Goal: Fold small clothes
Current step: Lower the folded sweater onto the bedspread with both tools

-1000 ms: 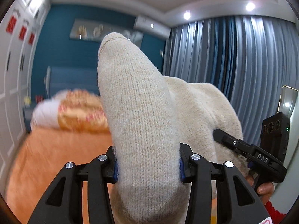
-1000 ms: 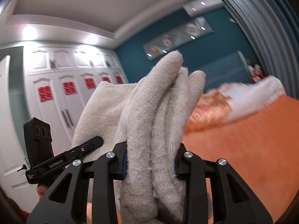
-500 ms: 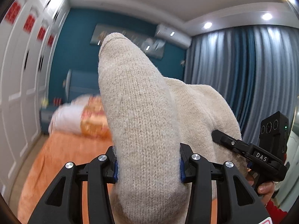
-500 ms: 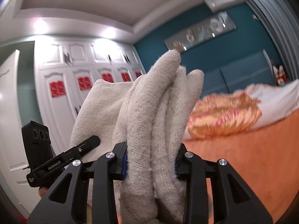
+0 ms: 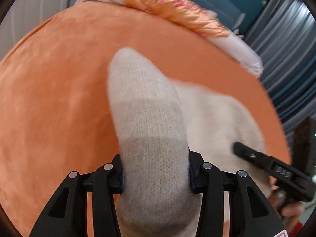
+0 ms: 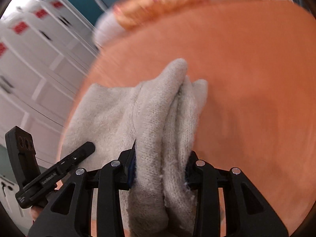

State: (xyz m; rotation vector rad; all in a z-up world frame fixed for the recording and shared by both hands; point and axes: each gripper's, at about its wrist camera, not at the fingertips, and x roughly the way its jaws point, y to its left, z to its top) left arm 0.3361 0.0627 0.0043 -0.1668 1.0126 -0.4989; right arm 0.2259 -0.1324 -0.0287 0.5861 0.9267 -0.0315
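A beige knitted garment (image 5: 150, 122) is held between both grippers over an orange bed (image 5: 59, 79). My left gripper (image 5: 155, 173) is shut on one bunched end of it, which sticks out past the fingers. My right gripper (image 6: 160, 169) is shut on the other end (image 6: 167, 118), folded in several layers. The cloth spans between them. The right gripper shows in the left wrist view (image 5: 276, 169), and the left gripper shows in the right wrist view (image 6: 51, 173). The fingertips are hidden by the cloth.
The orange bed cover (image 6: 256, 79) fills the space below. An orange-patterned pillow (image 5: 173, 6) and a white pillow (image 5: 237, 45) lie at the head. White wardrobe doors (image 6: 29, 69) stand to the left, grey-blue curtains (image 5: 286, 49) to the right.
Both grippers have tipped down from facing the walls and ceiling to facing the bed. The garment stays gripped at both ends.
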